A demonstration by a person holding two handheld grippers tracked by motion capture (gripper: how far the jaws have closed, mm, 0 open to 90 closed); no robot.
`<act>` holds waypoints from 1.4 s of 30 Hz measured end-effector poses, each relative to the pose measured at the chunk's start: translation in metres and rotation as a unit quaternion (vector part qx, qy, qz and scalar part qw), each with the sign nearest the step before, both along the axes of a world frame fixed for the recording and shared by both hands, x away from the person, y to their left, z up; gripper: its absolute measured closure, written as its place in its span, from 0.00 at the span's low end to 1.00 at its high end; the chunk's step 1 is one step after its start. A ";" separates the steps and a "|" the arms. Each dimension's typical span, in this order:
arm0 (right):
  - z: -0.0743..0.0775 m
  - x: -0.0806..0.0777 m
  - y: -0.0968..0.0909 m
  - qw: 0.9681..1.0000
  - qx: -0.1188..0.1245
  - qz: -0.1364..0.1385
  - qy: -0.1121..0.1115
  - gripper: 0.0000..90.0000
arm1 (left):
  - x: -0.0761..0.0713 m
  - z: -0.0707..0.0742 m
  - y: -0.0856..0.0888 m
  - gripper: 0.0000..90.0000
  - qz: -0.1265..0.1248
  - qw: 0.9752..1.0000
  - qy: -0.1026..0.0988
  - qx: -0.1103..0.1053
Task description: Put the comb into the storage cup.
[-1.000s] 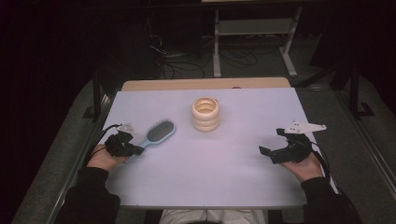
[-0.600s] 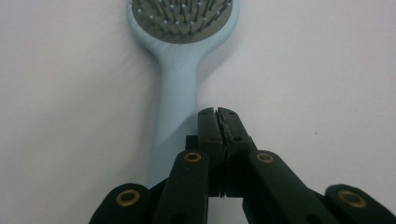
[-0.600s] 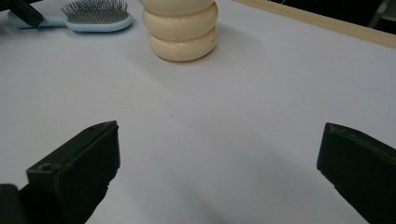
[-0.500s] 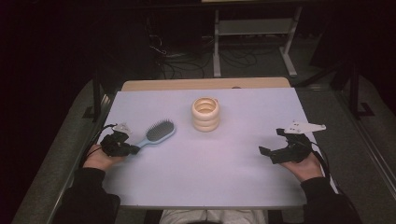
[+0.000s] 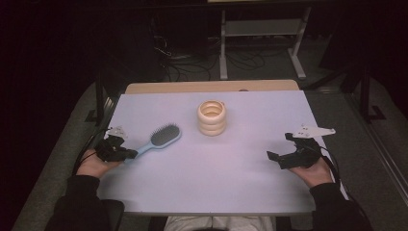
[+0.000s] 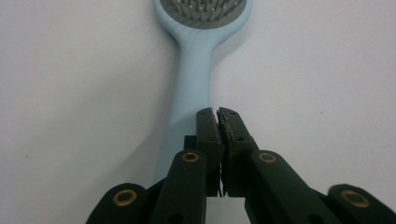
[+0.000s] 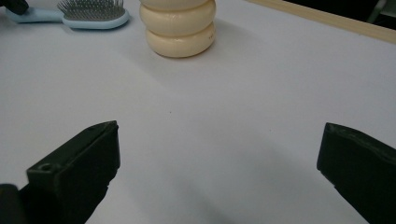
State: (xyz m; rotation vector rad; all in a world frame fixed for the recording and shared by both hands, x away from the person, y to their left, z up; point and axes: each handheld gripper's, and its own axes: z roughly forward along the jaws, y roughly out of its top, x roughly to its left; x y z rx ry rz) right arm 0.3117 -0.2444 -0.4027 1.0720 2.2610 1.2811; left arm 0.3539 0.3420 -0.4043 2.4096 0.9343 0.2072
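— Since a second ago the left gripper [image 5: 126, 155] has slid back along the hairbrush [image 5: 159, 139] handle, jaws pressed together above it, gripping nothing (brush flat, left of the ring-shaped pot [image 5: 211, 117]).

— Right gripper [image 5: 285, 158]?

— Wide open, empty. Next, probably: open and take the handle.

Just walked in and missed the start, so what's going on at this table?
A person sits at a table with a gripper in each hand. The left gripper sits over the handle of a light blue hairbrush, jaws together; whether it pinches the handle is unclear. The right gripper rests open at the right side, holding nothing. A cream ringed container stands untouched in the middle.
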 end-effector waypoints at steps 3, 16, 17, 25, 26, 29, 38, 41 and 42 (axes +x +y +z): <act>0.000 0.000 0.000 1.000 0.000 0.000 0.000 0.00 | 0.000 0.003 0.004 0.93 -0.006 1.000 -0.001 -0.006; -0.001 0.001 0.000 1.000 -0.005 0.001 0.002 0.00 | 0.007 0.037 -0.006 0.65 -0.046 0.999 -0.013 -0.004; -0.001 0.001 0.000 1.000 -0.005 0.001 0.002 0.00 | 0.009 0.039 -0.006 0.63 -0.048 0.999 -0.011 -0.006; -0.001 0.001 0.000 1.000 -0.004 0.003 0.001 0.00 | 0.015 0.052 -0.015 0.36 -0.073 0.997 -0.024 0.001; -0.001 0.001 0.000 1.000 -0.004 0.003 0.001 0.00 | 0.016 0.052 -0.016 0.36 -0.072 0.997 -0.026 0.004; -0.001 0.001 0.001 1.000 -0.004 0.003 0.001 0.00 | 0.021 0.049 -0.018 0.29 -0.071 0.997 -0.014 0.007; -0.001 0.001 0.000 1.000 -0.003 0.004 0.003 0.00 | 0.033 0.035 -0.021 0.00 -0.050 0.998 -0.006 0.031; -0.002 0.001 0.001 1.000 -0.002 0.005 0.003 0.00 | 0.035 0.034 -0.024 0.00 -0.054 0.998 -0.001 0.020; -0.002 0.002 0.001 1.000 -0.002 0.005 0.005 0.00 | 0.036 0.034 -0.026 0.00 -0.059 0.998 0.002 0.020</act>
